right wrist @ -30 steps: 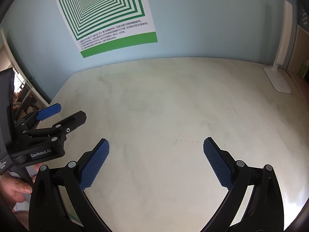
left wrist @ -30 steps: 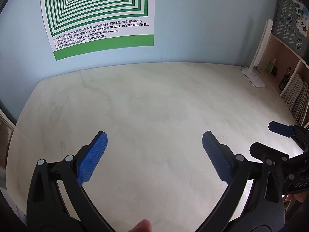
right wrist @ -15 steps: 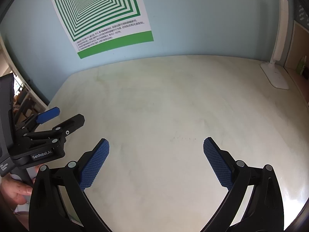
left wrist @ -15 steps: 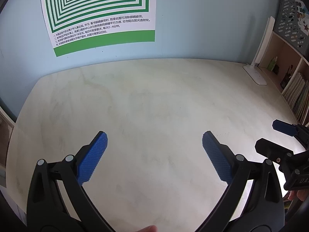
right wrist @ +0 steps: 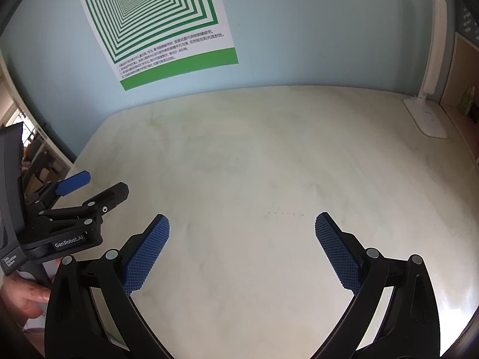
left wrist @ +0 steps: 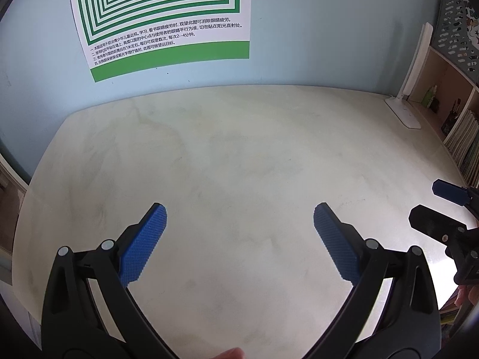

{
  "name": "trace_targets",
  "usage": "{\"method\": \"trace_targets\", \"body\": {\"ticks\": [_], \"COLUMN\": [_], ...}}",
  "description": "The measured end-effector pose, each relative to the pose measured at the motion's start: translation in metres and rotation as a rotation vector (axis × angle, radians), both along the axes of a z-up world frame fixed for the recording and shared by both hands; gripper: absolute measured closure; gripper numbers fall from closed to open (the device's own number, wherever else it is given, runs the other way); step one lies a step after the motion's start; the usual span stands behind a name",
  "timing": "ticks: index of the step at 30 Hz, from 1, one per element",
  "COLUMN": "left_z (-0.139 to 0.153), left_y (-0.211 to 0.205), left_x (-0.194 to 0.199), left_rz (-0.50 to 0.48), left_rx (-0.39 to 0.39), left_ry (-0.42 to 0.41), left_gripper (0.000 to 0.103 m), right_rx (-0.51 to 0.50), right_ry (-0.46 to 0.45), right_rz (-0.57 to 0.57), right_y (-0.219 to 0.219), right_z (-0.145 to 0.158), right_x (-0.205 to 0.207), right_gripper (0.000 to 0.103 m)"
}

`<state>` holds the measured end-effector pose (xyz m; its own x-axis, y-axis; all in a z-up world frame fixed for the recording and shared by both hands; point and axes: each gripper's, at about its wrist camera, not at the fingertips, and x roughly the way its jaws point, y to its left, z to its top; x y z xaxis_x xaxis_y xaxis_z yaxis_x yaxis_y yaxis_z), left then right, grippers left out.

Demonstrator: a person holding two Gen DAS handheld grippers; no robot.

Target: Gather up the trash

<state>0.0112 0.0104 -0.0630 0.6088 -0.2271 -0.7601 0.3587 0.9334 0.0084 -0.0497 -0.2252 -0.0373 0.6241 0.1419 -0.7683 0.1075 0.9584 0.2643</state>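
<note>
Blue-padded left gripper (left wrist: 239, 224) and right gripper (right wrist: 242, 233) both spread wide, holding nothing, hovering side by side over pale worktop (left wrist: 239, 149). No trash visible in either view. Likely poised to search. Desk lamp (right wrist: 428, 113) stands far right.
</note>
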Motion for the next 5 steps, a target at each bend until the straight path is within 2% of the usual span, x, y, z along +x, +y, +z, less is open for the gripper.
{"method": "trace_targets", "body": {"ticks": [5], "left_z": [-0.0011], "left_y": [0.0009], "left_x": [-0.0003], "left_rz": [0.002], "left_rx": [0.005], "left_ry": [0.003], "left_gripper": [0.007], "right_rx": [-0.001], "right_ry": [0.000], "right_rz": [0.001], "right_y": [0.0001], "right_z": [0.0004], "right_x": [-0.0003], "right_gripper": [0.006]}}
